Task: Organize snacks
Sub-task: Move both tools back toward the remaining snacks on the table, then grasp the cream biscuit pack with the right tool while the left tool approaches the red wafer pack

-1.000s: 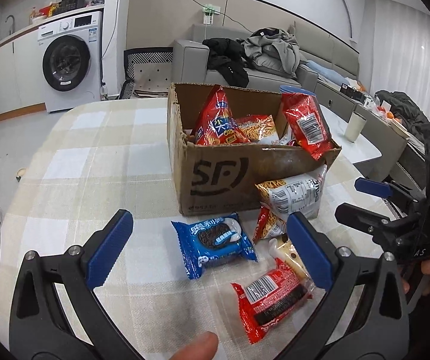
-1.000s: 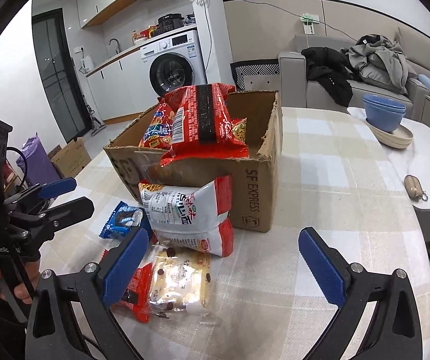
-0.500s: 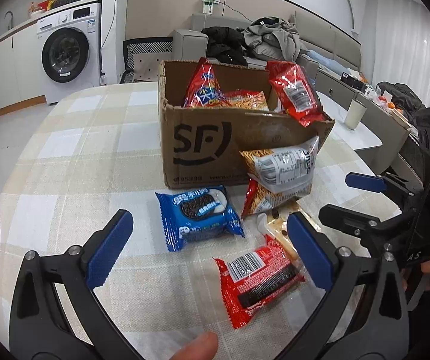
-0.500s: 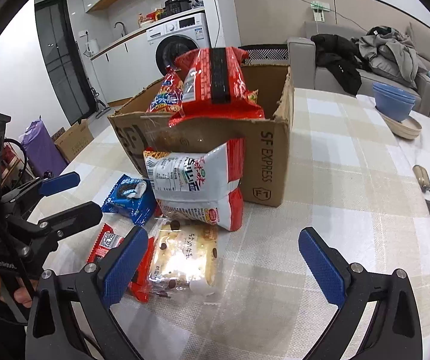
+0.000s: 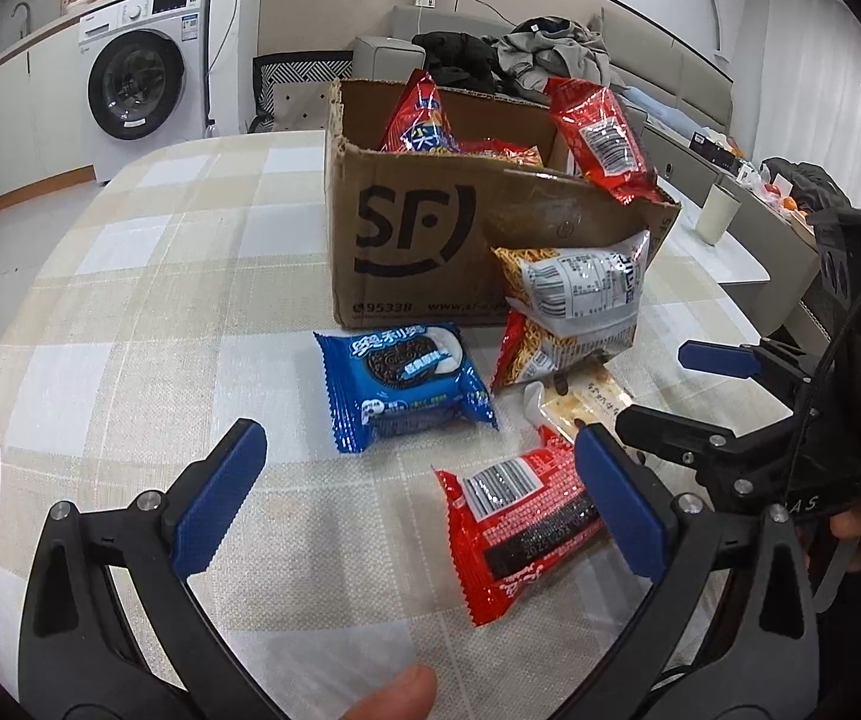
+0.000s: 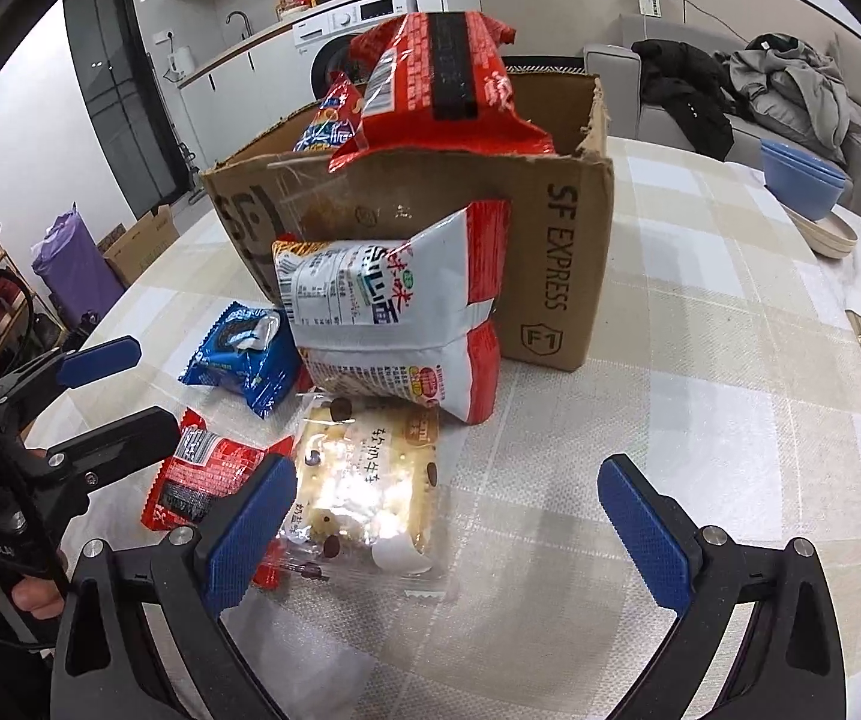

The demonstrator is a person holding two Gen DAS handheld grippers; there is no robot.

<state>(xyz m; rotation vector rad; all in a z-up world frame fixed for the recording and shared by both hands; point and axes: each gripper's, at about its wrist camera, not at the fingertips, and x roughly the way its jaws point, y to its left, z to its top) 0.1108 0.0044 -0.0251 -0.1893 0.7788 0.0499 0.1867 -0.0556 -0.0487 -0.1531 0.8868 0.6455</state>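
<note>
The surface (image 5: 148,300) wears a beige and white check. The box (image 5: 430,252) is brown cardboard with black print. The cookie pack (image 5: 403,384) is blue with a black-and-white biscuit picture; the flat wrapper (image 5: 520,534) is red with a black band. The noodle bag (image 6: 394,312) is white and red. Both hand-held grippers (image 5: 418,492) (image 6: 448,528) are black with blue pads.
</note>
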